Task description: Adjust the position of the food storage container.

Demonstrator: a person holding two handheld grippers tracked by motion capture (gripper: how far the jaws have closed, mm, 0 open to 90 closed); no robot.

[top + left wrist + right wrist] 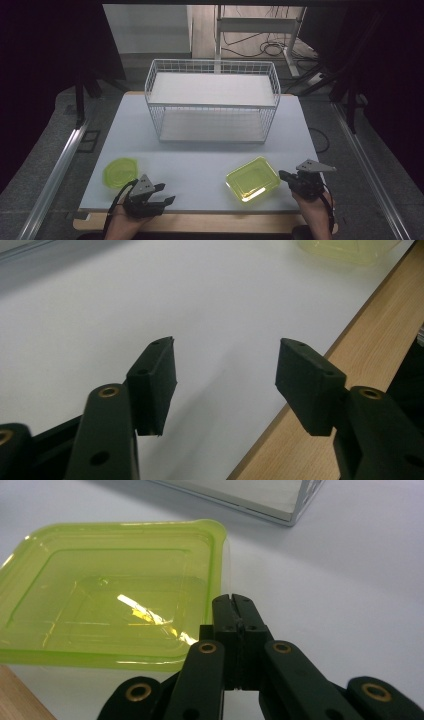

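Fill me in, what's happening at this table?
A person holds a gripper in each hand. The right gripper, jaws shut, sits at the edge of a square green container, apparently nipping its rim. The left gripper is open over bare table, beside a round green container. A wire rack stands behind.

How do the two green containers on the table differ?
The rectangular container is larger and lies near the right gripper; the round container is smaller and lies near the left gripper. The rectangular container is yellower, the round container greener. Both are translucent and rest on the white table.
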